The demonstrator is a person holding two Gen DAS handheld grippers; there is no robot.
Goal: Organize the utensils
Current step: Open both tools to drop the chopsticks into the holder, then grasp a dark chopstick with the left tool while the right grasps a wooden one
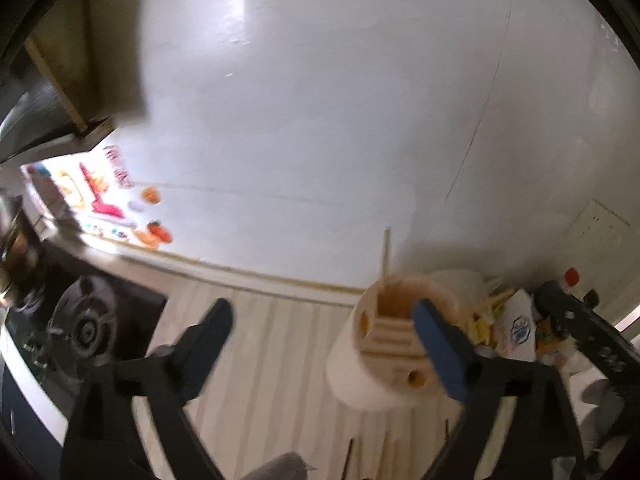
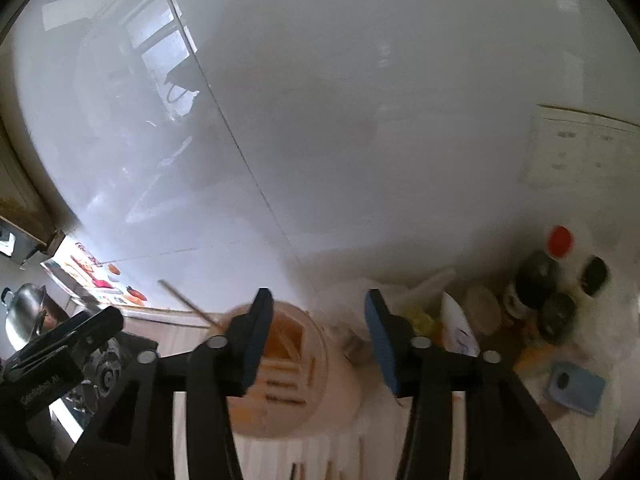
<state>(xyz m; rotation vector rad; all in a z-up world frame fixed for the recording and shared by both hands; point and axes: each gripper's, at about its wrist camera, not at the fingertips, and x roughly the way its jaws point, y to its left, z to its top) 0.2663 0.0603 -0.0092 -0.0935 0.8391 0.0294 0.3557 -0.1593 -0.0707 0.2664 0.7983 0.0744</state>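
Observation:
A cream, round utensil holder (image 1: 372, 364) with slotted top stands on the pale striped counter (image 1: 272, 344). One thin chopstick (image 1: 386, 256) sticks up out of it. My left gripper (image 1: 322, 308) is wide open; its right finger (image 1: 436, 344) overlaps the holder's top and its left finger stands far off. In the right wrist view the holder (image 2: 288, 364) lies under the left finger of my right gripper (image 2: 319, 297), which is open with nothing pressed between its pads. The chopstick (image 2: 188, 304) leans out to the left. Several more sticks (image 1: 384, 456) lie on the counter below the holder.
A gas burner (image 1: 84, 320) sits at the left and a steel wok (image 2: 24, 312) beyond it. Dark-capped bottles (image 2: 536, 280), a white packet (image 1: 520, 328) and a blue flat case (image 2: 572, 388) crowd the right. A glossy white wall (image 1: 320, 120) rises behind.

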